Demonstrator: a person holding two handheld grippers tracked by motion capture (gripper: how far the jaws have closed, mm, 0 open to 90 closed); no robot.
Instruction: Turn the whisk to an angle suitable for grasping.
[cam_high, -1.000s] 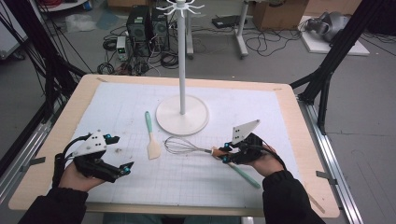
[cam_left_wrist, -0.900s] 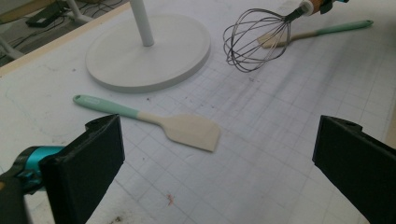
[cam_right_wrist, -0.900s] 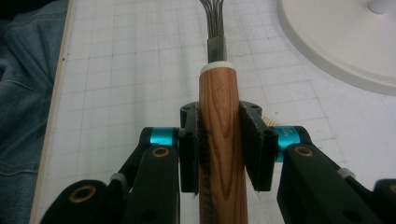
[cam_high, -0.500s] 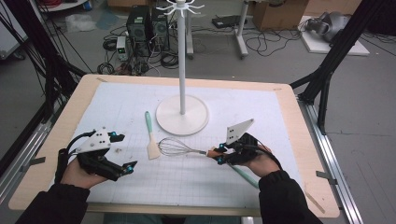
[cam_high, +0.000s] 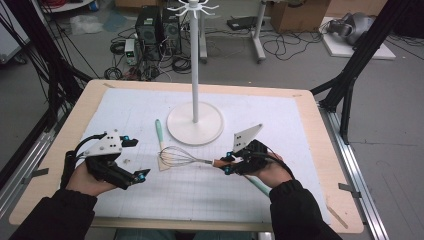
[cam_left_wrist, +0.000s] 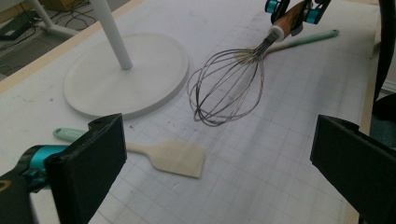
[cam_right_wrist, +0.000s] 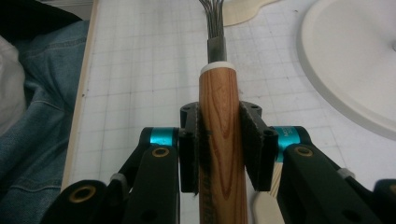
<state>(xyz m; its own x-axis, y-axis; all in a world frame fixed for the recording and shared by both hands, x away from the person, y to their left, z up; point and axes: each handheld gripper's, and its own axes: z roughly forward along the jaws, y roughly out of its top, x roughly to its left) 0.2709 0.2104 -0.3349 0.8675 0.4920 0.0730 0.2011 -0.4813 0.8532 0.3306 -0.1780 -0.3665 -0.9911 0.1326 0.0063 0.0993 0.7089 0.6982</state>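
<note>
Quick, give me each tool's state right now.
Left tool: open, holding nothing.
Right tool: closed on the whisk by its wooden handle.

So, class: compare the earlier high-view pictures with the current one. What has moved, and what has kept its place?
The right tool, shut on the whisk by its wooden handle, has carried it leftward across the mat, so its wires now reach the spatula's blade. The left tool, jaws open and holding nothing, has barely shifted. The spatula, the white stand and the second spatula under the right hand lie as before.
</note>
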